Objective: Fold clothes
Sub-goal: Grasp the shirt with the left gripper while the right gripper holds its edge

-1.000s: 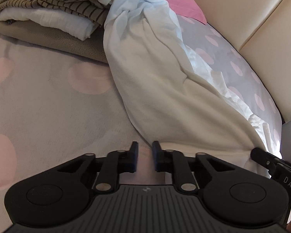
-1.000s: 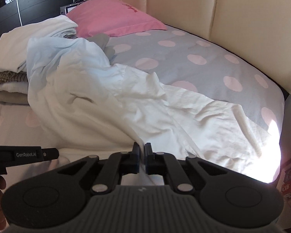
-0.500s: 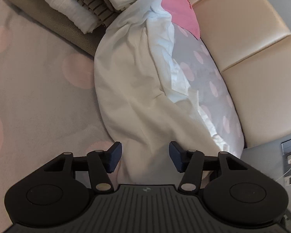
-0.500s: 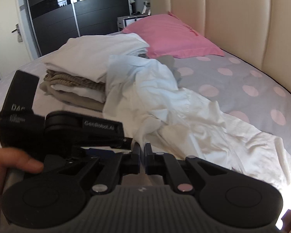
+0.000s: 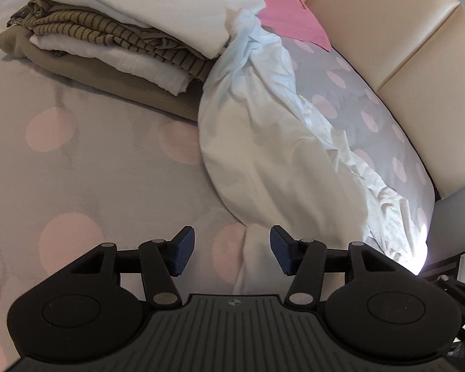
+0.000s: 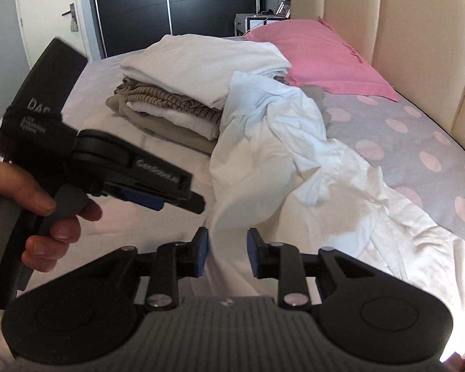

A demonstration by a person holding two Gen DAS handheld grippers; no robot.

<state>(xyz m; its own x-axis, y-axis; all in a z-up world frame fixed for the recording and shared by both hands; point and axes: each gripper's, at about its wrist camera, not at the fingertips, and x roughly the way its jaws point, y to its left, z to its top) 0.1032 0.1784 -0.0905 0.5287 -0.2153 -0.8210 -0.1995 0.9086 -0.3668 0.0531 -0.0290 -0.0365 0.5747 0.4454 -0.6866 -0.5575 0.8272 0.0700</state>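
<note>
A crumpled white garment (image 5: 272,142) lies in a long heap across the dotted bed; it also shows in the right wrist view (image 6: 282,170). My left gripper (image 5: 232,254) is open just above the garment's near end, and a narrow strip of white cloth lies between its jaws, not gripped. In the right wrist view the left gripper (image 6: 158,198) is seen from the side, held in a hand. My right gripper (image 6: 227,252) is open with a fold of the garment between its jaws, not clamped.
A stack of folded clothes (image 5: 121,34) sits at the far left, white on top, striped brown below; it also shows in the right wrist view (image 6: 183,90). A pink pillow (image 6: 319,59) lies by the cream headboard (image 6: 418,31). The bed edge (image 5: 431,217) is at the right.
My right gripper was shut on the garment and has opened. My left gripper opened half a second ago and stays open. Both views have swung towards the folded stack.
</note>
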